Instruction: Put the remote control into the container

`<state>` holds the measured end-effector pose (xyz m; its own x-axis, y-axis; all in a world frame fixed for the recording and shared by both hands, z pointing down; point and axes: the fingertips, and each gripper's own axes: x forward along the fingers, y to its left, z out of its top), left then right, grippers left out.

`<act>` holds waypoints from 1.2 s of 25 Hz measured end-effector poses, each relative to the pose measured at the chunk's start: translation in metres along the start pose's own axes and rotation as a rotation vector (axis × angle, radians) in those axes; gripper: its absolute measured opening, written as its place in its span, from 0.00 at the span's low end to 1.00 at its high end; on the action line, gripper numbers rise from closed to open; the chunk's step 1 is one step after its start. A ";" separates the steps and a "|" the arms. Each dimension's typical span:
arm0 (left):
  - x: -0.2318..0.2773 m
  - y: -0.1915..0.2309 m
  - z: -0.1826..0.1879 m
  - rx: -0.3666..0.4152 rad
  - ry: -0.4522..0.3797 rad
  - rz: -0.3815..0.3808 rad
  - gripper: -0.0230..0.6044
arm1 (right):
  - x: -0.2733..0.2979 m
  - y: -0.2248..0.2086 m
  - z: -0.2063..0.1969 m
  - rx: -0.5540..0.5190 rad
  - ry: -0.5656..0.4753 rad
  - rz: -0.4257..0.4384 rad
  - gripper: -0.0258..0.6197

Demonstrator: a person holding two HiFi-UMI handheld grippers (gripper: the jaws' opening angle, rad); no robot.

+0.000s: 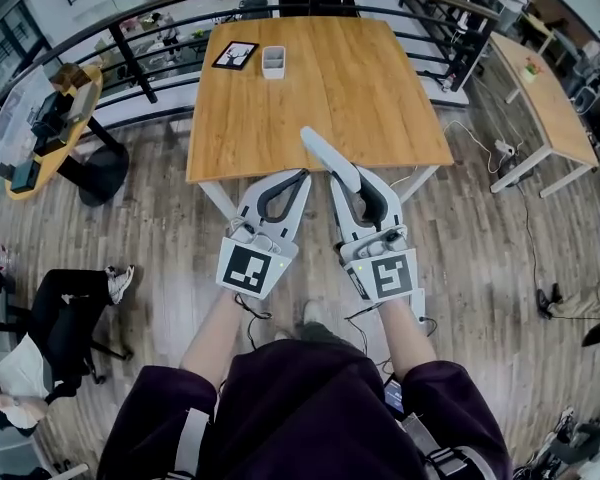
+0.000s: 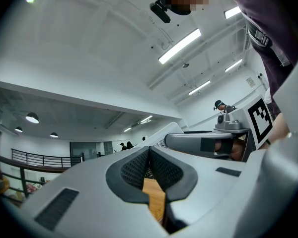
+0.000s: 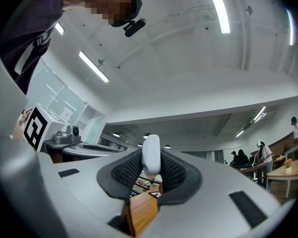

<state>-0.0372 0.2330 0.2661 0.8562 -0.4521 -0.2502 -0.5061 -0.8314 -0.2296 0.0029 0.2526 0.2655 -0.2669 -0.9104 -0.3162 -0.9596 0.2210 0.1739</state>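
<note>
Table: a light-brown wooden table [image 1: 320, 98] on white legs is standing on a grey-brown plank floor [image 1: 160, 228].
Far-left corner: a black-framed flat square card [image 1: 235, 55] is lying there.
Beside it: a white rectangular open container [image 1: 273, 61] is sitting just right of the card.

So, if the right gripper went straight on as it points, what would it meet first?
Probably the white container on the wooden table, in line with the remote control the right gripper holds; height unclear.

Bright ceiling strip lights [image 3: 216, 9] — even light, fisheye edges (dark corners).
</note>
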 end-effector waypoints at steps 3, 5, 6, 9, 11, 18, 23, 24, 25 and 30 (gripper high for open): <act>0.022 0.004 -0.005 0.001 0.003 0.011 0.06 | 0.008 -0.022 -0.008 0.007 -0.002 0.005 0.21; 0.036 0.006 -0.008 0.008 0.003 0.018 0.06 | 0.012 -0.035 -0.013 0.015 -0.004 0.011 0.21; 0.041 0.006 -0.010 0.013 0.006 0.022 0.06 | 0.014 -0.040 -0.016 0.019 -0.005 0.015 0.21; 0.056 0.011 -0.015 0.021 0.017 0.033 0.06 | 0.022 -0.056 -0.023 0.029 -0.008 0.017 0.21; 0.062 0.015 -0.019 0.016 0.023 0.043 0.06 | 0.028 -0.062 -0.028 0.037 -0.010 0.020 0.21; 0.085 0.047 -0.045 0.021 0.052 0.057 0.06 | 0.059 -0.074 -0.055 0.041 0.007 0.053 0.21; 0.105 0.076 -0.064 0.029 0.040 0.057 0.06 | 0.089 -0.083 -0.080 0.033 0.025 0.063 0.21; 0.109 0.083 -0.069 0.026 0.042 0.058 0.06 | 0.096 -0.086 -0.085 0.035 0.028 0.063 0.21; 0.112 0.090 -0.076 0.026 0.049 0.058 0.06 | 0.104 -0.088 -0.091 0.037 0.031 0.063 0.21; 0.138 0.134 -0.106 0.011 0.064 0.063 0.06 | 0.151 -0.101 -0.119 0.044 0.041 0.064 0.21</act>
<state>0.0244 0.0247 0.3007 0.8271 -0.5238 -0.2037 -0.5603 -0.7970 -0.2254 0.0700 0.0510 0.3112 -0.3250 -0.9072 -0.2670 -0.9439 0.2938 0.1508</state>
